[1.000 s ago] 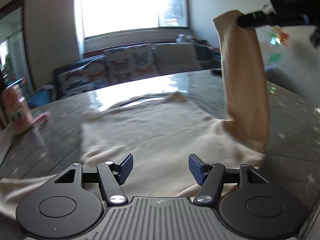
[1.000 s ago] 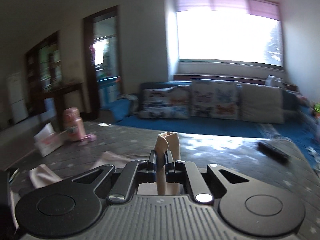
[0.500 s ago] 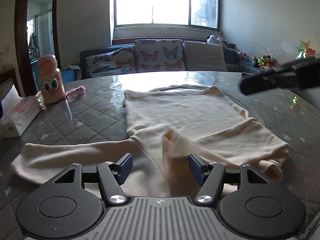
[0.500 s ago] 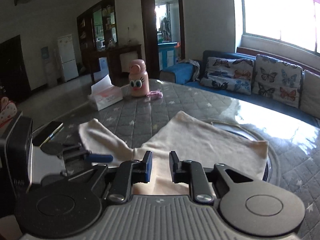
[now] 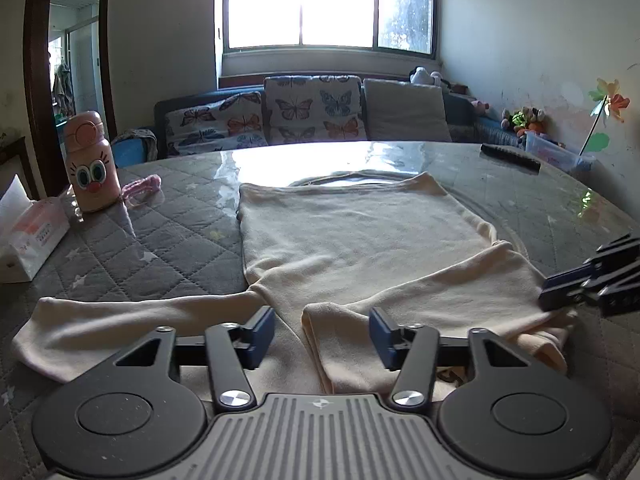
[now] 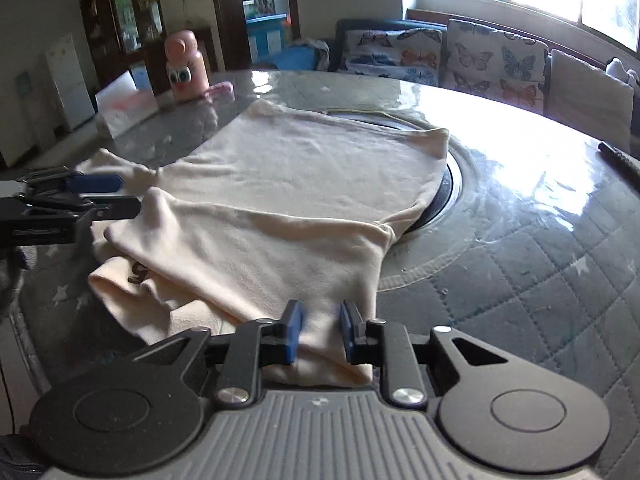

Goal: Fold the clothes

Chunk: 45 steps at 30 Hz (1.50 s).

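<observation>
Plainly, the cream shirt point(image 5: 360, 236) lies flat on the quilted grey table cover point(image 5: 168, 236), hem toward the window; one sleeve point(image 6: 248, 248) is folded across the body, the other sleeve point(image 5: 132, 320) lies stretched out sideways.

Left gripper point(image 5: 322, 334): jaws about half apart and closing, hovering low over the cuff end of the folded sleeve; the pads do not seem to press any cloth. Right gripper point(image 6: 319, 330): jaws a narrow gap apart, low over the near edge of the folded sleeve, with cloth lying under and between them but seemingly not pinched.

Risks, as judged. A closing left jaw may catch the cuff and drag the finished fold open. The soft knit may bunch if either gripper pulls away while touching it. The glossy glass disc point(image 6: 452, 184) beneath the hem could let the shirt slide.

Materials: limp, matte, slightly wrinkled knit; stitched diamond quilting with small stars; hard black gripper frames with blue pads point(image 5: 262, 332). A rounded pink bottle point(image 5: 92, 164) and a tissue pack point(image 5: 32, 236) stand well apart.
</observation>
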### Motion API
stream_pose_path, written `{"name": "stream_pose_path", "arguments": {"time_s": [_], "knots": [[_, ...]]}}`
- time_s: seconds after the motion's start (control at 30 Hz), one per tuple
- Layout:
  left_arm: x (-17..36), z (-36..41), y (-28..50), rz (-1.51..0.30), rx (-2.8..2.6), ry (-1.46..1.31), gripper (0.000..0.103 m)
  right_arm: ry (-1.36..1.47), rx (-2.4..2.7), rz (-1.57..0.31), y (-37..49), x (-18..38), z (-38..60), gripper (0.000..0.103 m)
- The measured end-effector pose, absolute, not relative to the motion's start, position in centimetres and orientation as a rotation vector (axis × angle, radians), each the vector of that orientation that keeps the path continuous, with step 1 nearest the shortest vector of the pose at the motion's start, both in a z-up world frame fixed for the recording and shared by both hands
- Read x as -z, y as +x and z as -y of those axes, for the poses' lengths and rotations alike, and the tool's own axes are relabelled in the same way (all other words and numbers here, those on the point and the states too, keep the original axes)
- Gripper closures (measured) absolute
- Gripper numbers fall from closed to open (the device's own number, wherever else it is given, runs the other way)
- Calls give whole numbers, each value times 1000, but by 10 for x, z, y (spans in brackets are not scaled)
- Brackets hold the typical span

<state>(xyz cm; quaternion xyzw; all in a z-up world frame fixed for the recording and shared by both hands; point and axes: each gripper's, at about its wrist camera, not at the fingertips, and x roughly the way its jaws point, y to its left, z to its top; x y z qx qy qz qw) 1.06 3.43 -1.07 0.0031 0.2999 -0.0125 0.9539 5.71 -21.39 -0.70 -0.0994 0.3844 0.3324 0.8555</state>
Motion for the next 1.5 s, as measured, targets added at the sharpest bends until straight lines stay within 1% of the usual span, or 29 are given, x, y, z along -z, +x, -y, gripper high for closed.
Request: {"name": "stream_pose_path", "arguments": {"time_s": [0.03, 0.13, 0.23, 0.3, 0.37, 0.4, 0.47, 0.53, 0.57, 0.6, 0.63, 0.7, 0.8, 0.9, 1.07, 1.17, 1.2, 1.27, 1.3, 1.33, 1.4, 1.47, 1.5], "knots": [[12, -35, 13, -613, 27, 6, 54, -205, -697, -795, 58, 3, 217, 83], [13, -31, 19, -615, 41, 15, 54, -198, -688, -756, 65, -5, 221, 83], [14, -28, 24, -618, 60, 25, 54, -219, -690, -723, 84, -7, 212, 79], [15, -26, 26, -626, 73, 30, 54, -243, -694, -720, 91, -5, 206, 73], [17, -25, 27, -633, 77, 36, 54, -272, -705, -721, 102, 0, 197, 73], [19, -26, 27, -636, 77, 36, 56, -286, -708, -719, 105, 2, 195, 73], [20, -27, 29, -642, 76, 35, 63, -310, -714, -719, 109, 6, 191, 73], [21, -29, 29, -645, 75, 37, 71, -344, -724, -723, 110, 13, 187, 75], [22, -30, 29, -645, 76, 39, 75, -347, -725, -719, 110, 13, 187, 82], [21, -31, 30, -644, 73, 40, 81, -352, -723, -709, 109, 13, 187, 91], [20, -32, 30, -644, 71, 42, 85, -351, -716, -702, 109, 11, 187, 94], [18, -34, 30, -632, 72, 36, 91, -340, -710, -690, 107, 8, 191, 99], [15, -34, 30, -616, 75, 38, 92, -334, -687, -674, 102, 4, 199, 101], [19, -37, 34, -628, 53, 41, 92, -325, -646, -690, 102, 8, 205, 103], [16, -41, 30, -622, 37, 43, 91, -296, -604, -712, 107, 14, 216, 102], [11, -43, 25, -610, 34, 45, 91, -275, -650, -687, 106, 5, 216, 95], [10, -45, 24, -612, 35, 41, 90, -271, -683, -679, 105, 2, 213, 94], [10, -45, 24, -621, 45, 29, 88, -278, -716, -662, 104, -1, 206, 88], [11, -45, 24, -623, 54, 28, 82, -288, -729, -659, 105, 0, 202, 86], [11, -43, 25, -624, 65, 28, 72, -297, -752, -667, 107, 1, 197, 84], [13, -39, 26, -624, 87, 37, 60, -320, -788, -683, 112, 7, 187, 68], [16, -36, 30, -632, 95, 44, 60, -350, -803, -690, 116, 13, 182, 66], [17, -35, 32, -636, 98, 47, 62, -362, -808, -694, 118, 15, 181, 67]]}}
